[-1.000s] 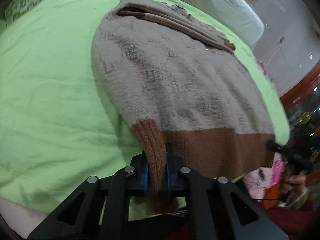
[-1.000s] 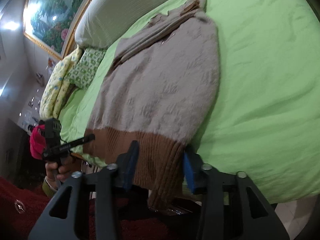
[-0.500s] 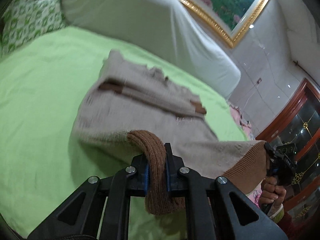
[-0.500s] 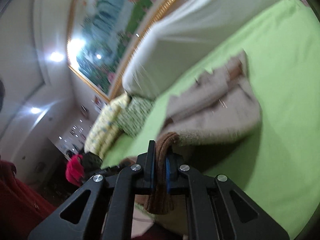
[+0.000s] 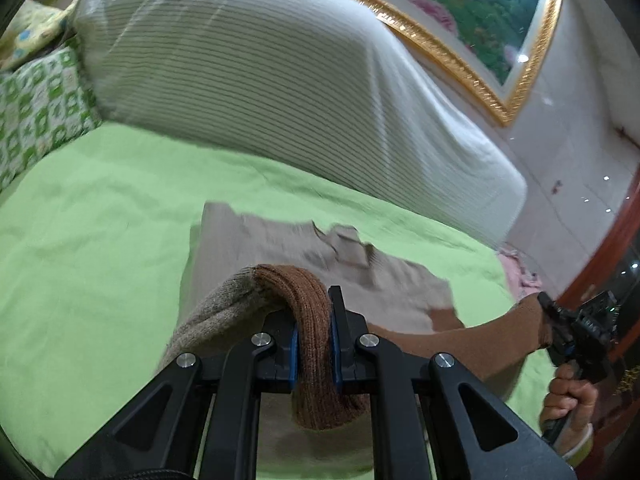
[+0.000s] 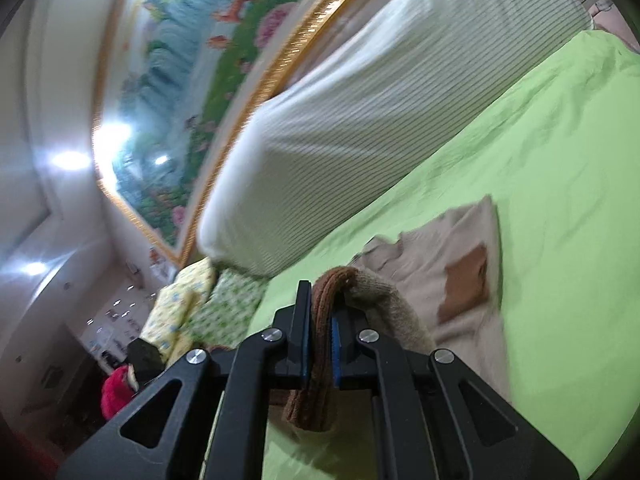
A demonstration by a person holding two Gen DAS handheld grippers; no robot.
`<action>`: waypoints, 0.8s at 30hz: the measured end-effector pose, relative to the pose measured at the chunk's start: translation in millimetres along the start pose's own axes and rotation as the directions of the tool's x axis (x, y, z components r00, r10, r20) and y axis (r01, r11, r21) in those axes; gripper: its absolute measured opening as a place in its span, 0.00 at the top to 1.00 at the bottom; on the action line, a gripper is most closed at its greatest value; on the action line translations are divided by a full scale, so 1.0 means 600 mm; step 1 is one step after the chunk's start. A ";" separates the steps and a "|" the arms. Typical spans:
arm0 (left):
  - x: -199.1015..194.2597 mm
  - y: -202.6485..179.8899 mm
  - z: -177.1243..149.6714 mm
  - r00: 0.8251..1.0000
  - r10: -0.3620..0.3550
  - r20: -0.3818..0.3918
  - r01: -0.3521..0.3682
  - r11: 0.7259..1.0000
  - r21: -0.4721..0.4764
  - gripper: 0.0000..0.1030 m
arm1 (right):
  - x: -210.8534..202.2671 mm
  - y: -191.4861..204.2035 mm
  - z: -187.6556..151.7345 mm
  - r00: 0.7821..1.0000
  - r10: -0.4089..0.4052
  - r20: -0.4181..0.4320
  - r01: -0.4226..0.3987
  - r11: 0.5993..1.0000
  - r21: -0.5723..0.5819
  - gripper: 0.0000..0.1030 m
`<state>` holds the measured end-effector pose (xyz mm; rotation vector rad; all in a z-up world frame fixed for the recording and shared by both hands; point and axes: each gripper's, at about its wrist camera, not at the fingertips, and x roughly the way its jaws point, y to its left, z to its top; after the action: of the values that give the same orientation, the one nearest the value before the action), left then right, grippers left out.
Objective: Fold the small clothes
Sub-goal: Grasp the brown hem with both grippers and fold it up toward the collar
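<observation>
A beige knit sweater [image 5: 256, 248] with a brown ribbed hem lies on the green bedsheet [image 5: 100, 240]. My left gripper [image 5: 314, 344] is shut on one corner of the brown hem [image 5: 316, 360] and holds it raised over the sweater's upper part. My right gripper [image 6: 320, 348] is shut on the other hem corner [image 6: 320, 360]; it also shows at the right edge of the left wrist view [image 5: 560, 332], with the hem stretched between the two. The sweater's folded sleeves and a brown cuff [image 6: 468, 280] lie flat beyond.
A large white striped pillow [image 5: 280, 80] lies across the head of the bed. Green-patterned pillows [image 5: 36, 100] sit at the left. A gold-framed painting [image 6: 192, 80] hangs on the wall behind. Pink cloth [image 5: 520, 272] lies past the bed's right edge.
Both grippers lifted the brown hem off the near bed edge and carried it forward over the sweater toward the collar. The right gripper closed on the hem during the first half second.
</observation>
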<state>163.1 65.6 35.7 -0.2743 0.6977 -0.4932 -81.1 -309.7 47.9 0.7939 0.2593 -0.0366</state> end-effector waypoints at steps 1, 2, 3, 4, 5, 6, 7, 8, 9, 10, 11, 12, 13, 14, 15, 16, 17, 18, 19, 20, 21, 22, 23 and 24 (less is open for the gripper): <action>0.021 0.003 0.015 1.000 0.012 -0.003 -0.012 1.000 0.005 0.90 | 0.016 -0.007 0.017 1.000 -0.013 0.001 0.013 1.000 0.003 0.91; 0.049 0.006 0.034 0.999 0.033 -0.005 -0.033 0.999 0.009 0.90 | 0.035 -0.014 0.035 1.000 -0.031 0.003 0.031 1.000 0.003 0.91; 0.087 0.013 0.056 0.998 0.055 -0.018 -0.055 0.998 0.008 0.89 | 0.060 -0.021 0.056 0.999 -0.052 0.004 0.052 0.999 0.000 0.91; 0.128 0.025 0.075 0.995 0.087 -0.057 -0.087 0.996 0.004 0.86 | 0.087 -0.032 0.075 0.996 -0.088 -0.009 0.088 0.996 -0.001 0.91; 0.150 0.033 0.082 0.991 0.109 -0.082 -0.110 0.994 -0.004 0.81 | 0.118 -0.050 0.092 0.989 -0.142 -0.041 0.143 0.990 0.015 0.91; 0.183 0.050 0.092 0.983 0.130 -0.128 -0.134 0.991 -0.021 0.80 | 0.152 -0.081 0.105 0.975 -0.202 -0.089 0.208 0.976 0.065 0.87; 0.199 0.062 0.094 0.978 0.138 -0.156 -0.145 0.989 -0.036 0.78 | 0.175 -0.104 0.111 0.961 -0.244 -0.130 0.256 0.962 0.090 0.86; 0.205 0.072 0.092 0.975 0.146 -0.168 -0.157 0.986 -0.052 0.75 | 0.198 -0.125 0.112 0.934 -0.308 -0.184 0.327 0.941 0.083 0.84; 0.205 0.083 0.092 0.973 0.154 -0.172 -0.168 0.983 -0.067 0.70 | 0.209 -0.137 0.110 0.902 -0.377 -0.209 0.396 0.917 0.056 0.79; 0.196 0.088 0.089 0.976 0.153 -0.156 -0.165 0.984 -0.067 0.59 | 0.208 -0.144 0.106 0.888 -0.413 -0.202 0.429 0.903 0.037 0.75; 0.180 0.093 0.087 0.980 0.155 -0.122 -0.163 0.985 -0.058 0.44 | 0.202 -0.146 0.103 0.891 -0.413 -0.189 0.426 0.904 0.034 0.71; 0.158 0.100 0.086 0.980 0.185 -0.068 -0.188 0.981 -0.047 0.37 | 0.188 -0.148 0.098 0.903 -0.395 -0.170 0.406 0.913 0.038 0.62; 0.146 0.103 0.084 0.978 0.202 -0.045 -0.204 0.978 -0.048 0.32 | 0.174 -0.149 0.095 0.909 -0.391 -0.147 0.400 0.915 0.043 0.53; 0.134 0.109 0.083 0.978 0.208 -0.027 -0.209 0.977 -0.051 0.32 | 0.160 -0.150 0.092 0.912 -0.393 -0.120 0.401 0.915 0.048 0.50; 0.125 0.115 0.080 0.980 0.196 -0.033 -0.197 0.979 -0.050 0.32 | 0.148 -0.149 0.091 0.914 -0.393 -0.099 0.399 0.916 0.046 0.48; 0.121 0.116 0.074 0.981 0.188 -0.049 -0.190 0.981 -0.043 0.32 | 0.141 -0.148 0.089 0.913 -0.396 -0.099 0.401 0.915 0.038 0.48; 0.117 0.116 0.063 0.980 0.190 -0.067 -0.192 0.981 -0.025 0.32 | 0.137 -0.145 0.089 0.914 -0.392 -0.106 0.397 0.917 0.032 0.48; 0.114 0.115 0.052 0.977 0.197 -0.080 -0.198 0.980 -0.003 0.32 | 0.134 -0.140 0.089 0.920 -0.376 -0.109 0.380 0.925 0.023 0.48; 0.113 0.114 0.039 0.975 0.200 -0.097 -0.198 0.980 0.025 0.32 | 0.129 -0.132 0.088 0.926 -0.361 -0.106 0.363 0.932 -0.001 0.48; 0.111 0.111 0.030 0.974 0.201 -0.106 -0.197 0.979 0.043 0.32 | 0.128 -0.124 0.088 0.927 -0.362 -0.101 0.360 0.932 -0.036 0.48; 0.115 0.108 0.017 0.970 0.211 -0.121 -0.203 0.976 0.079 0.32 | 0.128 -0.111 0.085 0.922 -0.374 -0.096 0.367 0.926 -0.090 0.48; 0.122 0.104 0.007 0.964 0.231 -0.129 -0.216 0.969 0.122 0.32 | 0.131 -0.100 0.082 0.920 -0.379 -0.099 0.363 0.920 -0.148 0.48; 0.127 0.098 -0.002 0.959 0.250 -0.132 -0.229 0.961 0.157 0.32 | 0.136 -0.090 0.075 0.916 -0.386 -0.107 0.358 0.909 -0.211 0.47; 0.138 0.090 -0.007 0.951 0.279 -0.134 -0.250 0.947 0.200 0.32 | 0.144 -0.081 0.070 0.903 -0.415 -0.107 0.372 0.883 -0.285 0.46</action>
<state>233.3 68.0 -34.1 0.0327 0.8275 -0.3194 5.1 -367.8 20.9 0.4727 0.5716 -0.3187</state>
